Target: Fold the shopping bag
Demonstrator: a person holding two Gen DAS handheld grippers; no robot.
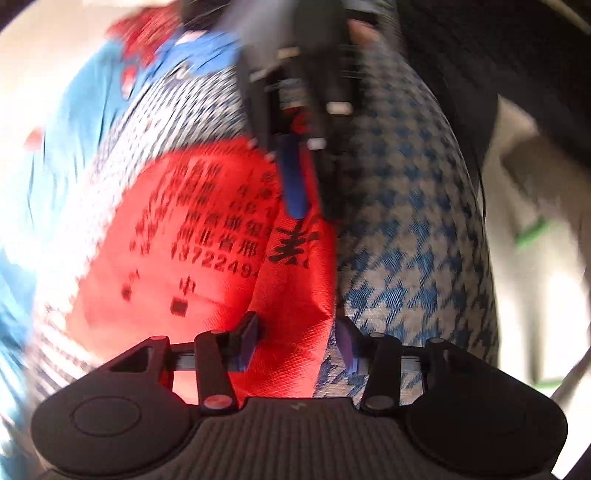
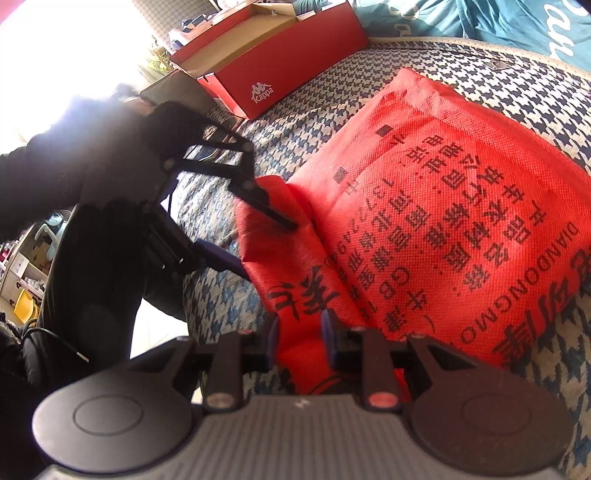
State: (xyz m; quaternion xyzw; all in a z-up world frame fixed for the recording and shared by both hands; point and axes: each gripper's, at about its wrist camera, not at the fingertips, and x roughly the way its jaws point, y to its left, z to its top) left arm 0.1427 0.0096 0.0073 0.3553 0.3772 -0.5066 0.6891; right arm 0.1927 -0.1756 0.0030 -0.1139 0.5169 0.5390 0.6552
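A red woven shopping bag with black printed characters lies flat on a blue-and-white houndstooth bed cover. Its near left edge is doubled into a raised fold. My right gripper is shut on that fold at the near end. My left gripper comes in from the left, one finger on top of the fold's lifted corner and one blue pad at its side. In the left wrist view the red bag bunches between my left gripper's pads, filling the gap. The right gripper shows beyond it, blurred.
A red Kappa shoe box with its lid open stands at the far left of the bed. Teal bedding lies at the back right. A person's dark sleeve fills the left side. The bed's edge and the floor run along the right.
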